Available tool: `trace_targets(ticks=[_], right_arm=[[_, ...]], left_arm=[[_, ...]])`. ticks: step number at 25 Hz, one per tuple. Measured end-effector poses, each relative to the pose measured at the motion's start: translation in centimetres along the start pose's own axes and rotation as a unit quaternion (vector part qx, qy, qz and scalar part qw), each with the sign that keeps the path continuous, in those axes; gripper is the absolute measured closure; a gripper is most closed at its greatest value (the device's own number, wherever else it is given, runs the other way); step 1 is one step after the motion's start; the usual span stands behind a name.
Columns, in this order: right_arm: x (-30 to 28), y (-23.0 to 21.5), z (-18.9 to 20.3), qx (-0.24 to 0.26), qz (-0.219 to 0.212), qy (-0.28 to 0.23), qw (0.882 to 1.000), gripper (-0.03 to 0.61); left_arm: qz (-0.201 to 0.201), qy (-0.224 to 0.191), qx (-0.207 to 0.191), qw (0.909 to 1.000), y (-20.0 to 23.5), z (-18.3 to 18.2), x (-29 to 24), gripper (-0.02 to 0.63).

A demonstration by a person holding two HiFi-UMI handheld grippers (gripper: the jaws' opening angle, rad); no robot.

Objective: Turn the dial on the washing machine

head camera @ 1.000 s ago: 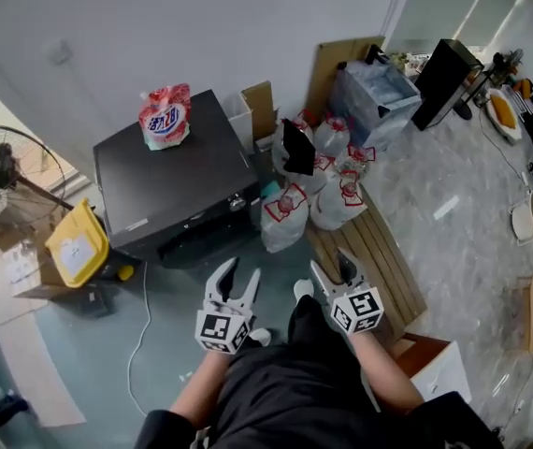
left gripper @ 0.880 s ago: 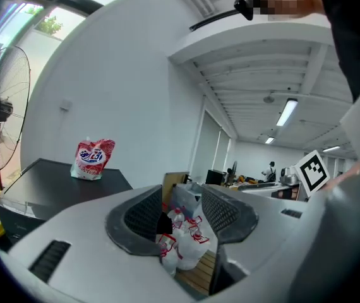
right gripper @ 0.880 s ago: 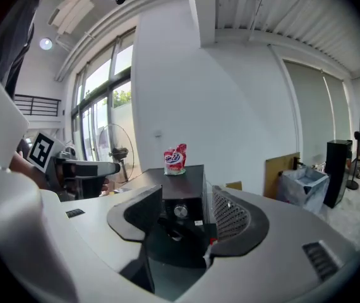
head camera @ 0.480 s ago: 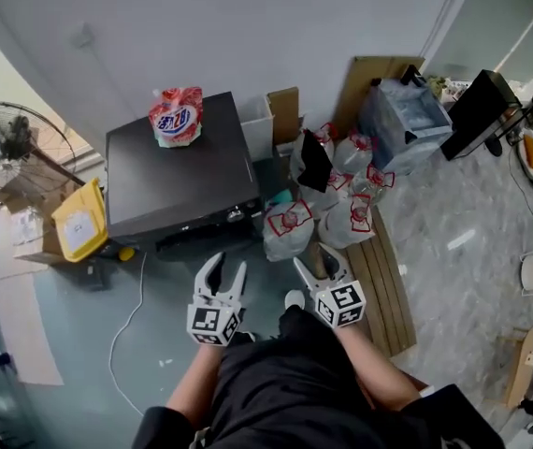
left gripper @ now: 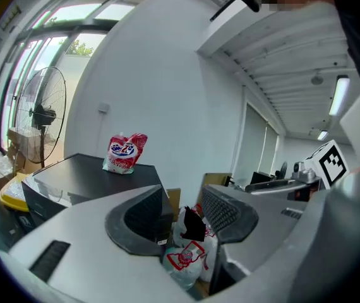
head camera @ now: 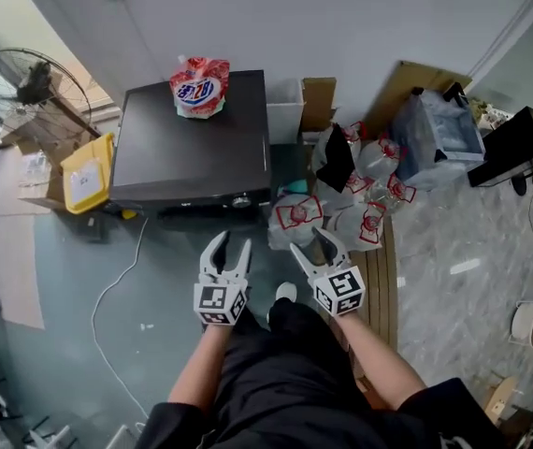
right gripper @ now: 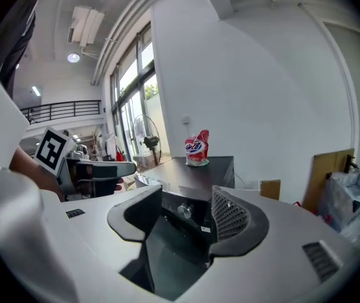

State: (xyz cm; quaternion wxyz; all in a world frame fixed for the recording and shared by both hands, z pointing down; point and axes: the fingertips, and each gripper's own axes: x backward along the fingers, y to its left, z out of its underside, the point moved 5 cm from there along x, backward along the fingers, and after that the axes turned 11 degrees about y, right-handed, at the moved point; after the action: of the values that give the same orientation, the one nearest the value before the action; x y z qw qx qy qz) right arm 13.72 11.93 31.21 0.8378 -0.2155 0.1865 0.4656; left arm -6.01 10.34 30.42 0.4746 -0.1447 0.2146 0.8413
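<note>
The black washing machine (head camera: pixel 192 143) stands against the wall, with a red and white detergent pouch (head camera: pixel 200 86) on its lid. Its silver dial (head camera: pixel 241 200) sits on the front panel near the right corner. My left gripper (head camera: pixel 229 248) hovers open in front of the machine, just below the dial and apart from it. My right gripper (head camera: pixel 314 245) is open too, further right, over white bags. In the right gripper view the dial (right gripper: pixel 184 211) shows between the open jaws of the gripper (right gripper: pixel 186 218), still at a distance. The left gripper (left gripper: pixel 183 214) frames only distant bags.
White bags with red print (head camera: pixel 295 218) lie right of the machine, beside a wooden pallet (head camera: pixel 385 279). A yellow container (head camera: pixel 86 183) and a fan (head camera: pixel 33 82) stand at the left. A white cable (head camera: pixel 117 283) runs over the floor. Cardboard boxes (head camera: pixel 316 106) lean at the wall.
The head view has swung so the machine now sits squarely ahead. Both grippers have come nearer to its front panel, still open and holding nothing.
</note>
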Motion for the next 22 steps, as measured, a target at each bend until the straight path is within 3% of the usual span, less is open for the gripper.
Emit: trace_targets(ticks=[15,22], right_arm=[[-5.3,-3.4,2.4,-0.013,-0.005,0.022,1.000,0.362],[-7.3,-3.7,4.3,-0.007,-0.018,0.042,0.999,0.362]], left_arm=[[-0.048,0.020,0.051,0.9973,5.2,6.4,-8.7,0.436],[-0.059,0.035,0.073,0.9949,6.6,9.9,-12.0,0.405]])
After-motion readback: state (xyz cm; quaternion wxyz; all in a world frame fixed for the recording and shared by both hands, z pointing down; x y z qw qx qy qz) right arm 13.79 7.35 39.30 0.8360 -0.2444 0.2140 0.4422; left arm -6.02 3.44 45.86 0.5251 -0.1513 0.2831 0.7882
